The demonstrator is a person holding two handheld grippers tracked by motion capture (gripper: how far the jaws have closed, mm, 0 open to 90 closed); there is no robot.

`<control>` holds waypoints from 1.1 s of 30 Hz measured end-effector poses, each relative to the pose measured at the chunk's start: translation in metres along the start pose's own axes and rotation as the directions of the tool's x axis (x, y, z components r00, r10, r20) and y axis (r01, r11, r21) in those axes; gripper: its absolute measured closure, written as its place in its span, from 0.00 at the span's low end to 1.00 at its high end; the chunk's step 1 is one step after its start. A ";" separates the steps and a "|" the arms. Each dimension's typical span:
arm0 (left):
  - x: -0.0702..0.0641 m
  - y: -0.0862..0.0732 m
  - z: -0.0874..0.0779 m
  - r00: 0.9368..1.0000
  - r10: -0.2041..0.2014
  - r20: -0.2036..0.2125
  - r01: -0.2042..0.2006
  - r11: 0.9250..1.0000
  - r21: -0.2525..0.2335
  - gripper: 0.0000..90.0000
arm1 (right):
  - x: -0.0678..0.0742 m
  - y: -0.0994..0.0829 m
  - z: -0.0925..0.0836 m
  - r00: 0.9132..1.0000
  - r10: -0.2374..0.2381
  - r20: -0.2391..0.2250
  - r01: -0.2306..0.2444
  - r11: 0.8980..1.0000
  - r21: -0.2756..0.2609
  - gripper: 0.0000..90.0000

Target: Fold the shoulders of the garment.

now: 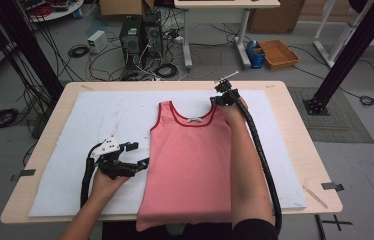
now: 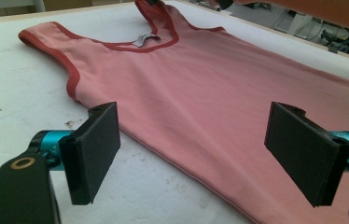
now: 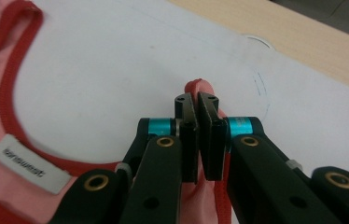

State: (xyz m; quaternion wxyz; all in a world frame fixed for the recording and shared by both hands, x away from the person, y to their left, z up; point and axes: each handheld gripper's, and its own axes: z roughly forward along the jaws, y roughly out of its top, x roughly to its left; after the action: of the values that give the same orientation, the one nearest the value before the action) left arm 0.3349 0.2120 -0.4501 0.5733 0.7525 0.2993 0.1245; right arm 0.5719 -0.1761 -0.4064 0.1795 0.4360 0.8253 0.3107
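A pink tank top (image 1: 190, 160) with red trim lies flat on the white mat (image 1: 75, 130), neck toward the far edge, hem hanging over the near edge. My right gripper (image 1: 223, 96) is at the garment's far right shoulder strap (image 3: 199, 87), shut on it; the strap's fabric pokes out above the pinched pads. A white neck label (image 3: 30, 170) lies left of it. My left gripper (image 1: 142, 162) rests beside the top's left side edge (image 2: 172, 154), open, with wide-set pads (image 2: 95, 149) hovering over that edge and nothing gripped.
The wooden table (image 1: 300, 150) carries the mat. Beyond its far edge the floor holds computer towers (image 1: 137, 35), cables, a cardboard tray (image 1: 277, 52) and a second table's legs. Black frame posts stand at left and right.
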 end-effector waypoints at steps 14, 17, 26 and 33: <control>0.000 0.000 0.000 1.000 0.001 -0.003 -0.001 1.000 -0.001 0.20 | 0.021 -0.003 -0.048 0.997 -0.068 -0.024 0.066 0.995 -0.077 0.97; 0.000 0.000 0.000 1.000 0.002 -0.005 -0.002 1.000 -0.001 0.20 | 0.026 -0.007 -0.058 0.997 -0.073 -0.023 0.071 0.993 -0.096 0.97; 0.000 0.000 0.000 1.000 0.002 -0.006 -0.002 1.000 -0.001 0.20 | 0.048 -0.029 -0.093 0.996 -0.086 -0.031 0.080 0.983 -0.164 0.97; 0.000 0.000 0.000 1.000 0.006 -0.006 -0.006 1.000 0.002 0.20 | 0.070 -0.069 -0.106 0.995 -0.070 -0.075 0.054 0.977 -0.207 0.97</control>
State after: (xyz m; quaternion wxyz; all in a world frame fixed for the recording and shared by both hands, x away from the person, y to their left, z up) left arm 0.3345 0.2117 -0.4501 0.5712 0.7535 0.2991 0.1282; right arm 0.4313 -0.1852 -0.3757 0.1993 0.3762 0.8088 0.4057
